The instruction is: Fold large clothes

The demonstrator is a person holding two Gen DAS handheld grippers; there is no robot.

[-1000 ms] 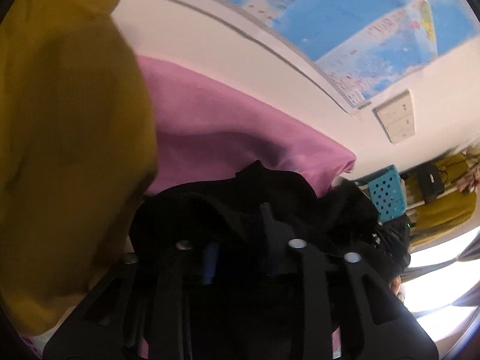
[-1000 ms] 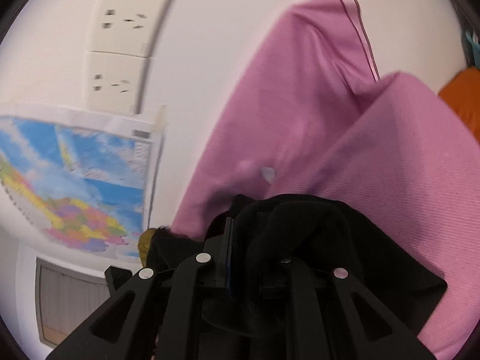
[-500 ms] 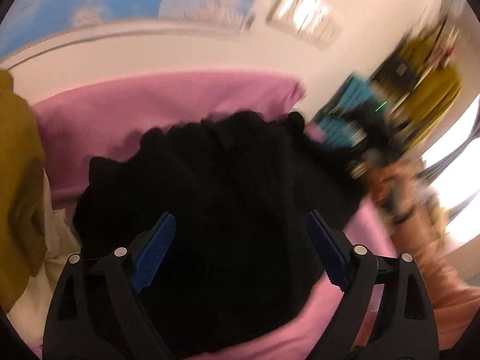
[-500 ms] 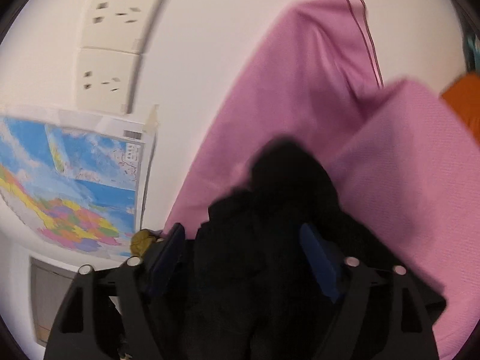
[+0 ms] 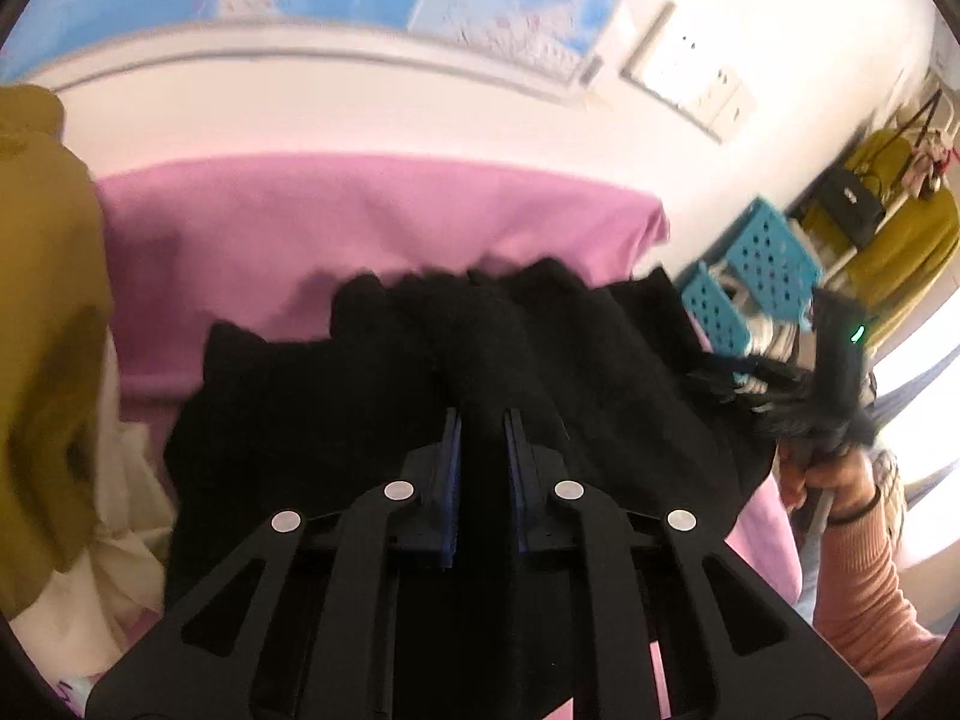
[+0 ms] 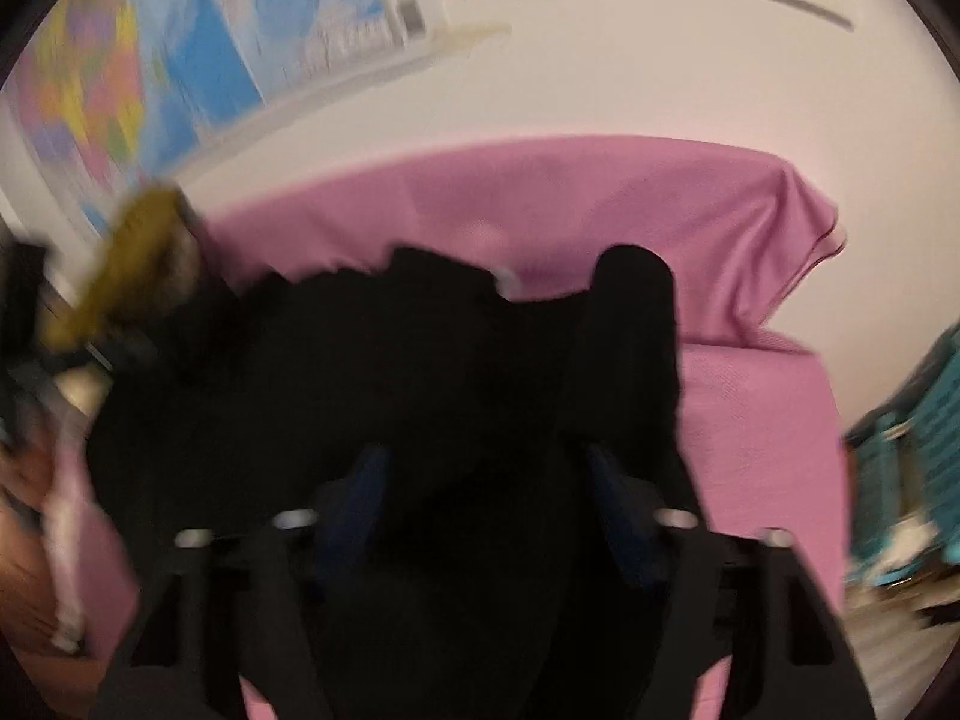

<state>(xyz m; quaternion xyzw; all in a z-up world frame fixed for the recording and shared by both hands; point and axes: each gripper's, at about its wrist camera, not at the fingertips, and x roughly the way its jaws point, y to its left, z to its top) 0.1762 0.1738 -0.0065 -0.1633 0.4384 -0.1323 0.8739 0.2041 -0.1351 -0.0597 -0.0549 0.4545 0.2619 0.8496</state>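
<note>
Left jaws re-clamped on the black garment; right jaws parted around it

Against the pink cover (image 5: 372, 222), from left to right: a mustard garment (image 5: 42, 324) sits at its left end, and the black garment (image 5: 372, 396) lies bunched on its middle. The left gripper (image 5: 482, 438), wide open 0.5 s ago, now has its 2 blue pads almost together, pinching a ridge of black cloth. The right gripper (image 6: 486, 480), clamped 1 s ago, stands partly spread in a blurred view, cloth lying between its fingers; a grip cannot be confirmed. This looks like a re-grip before the next fold.
</note>
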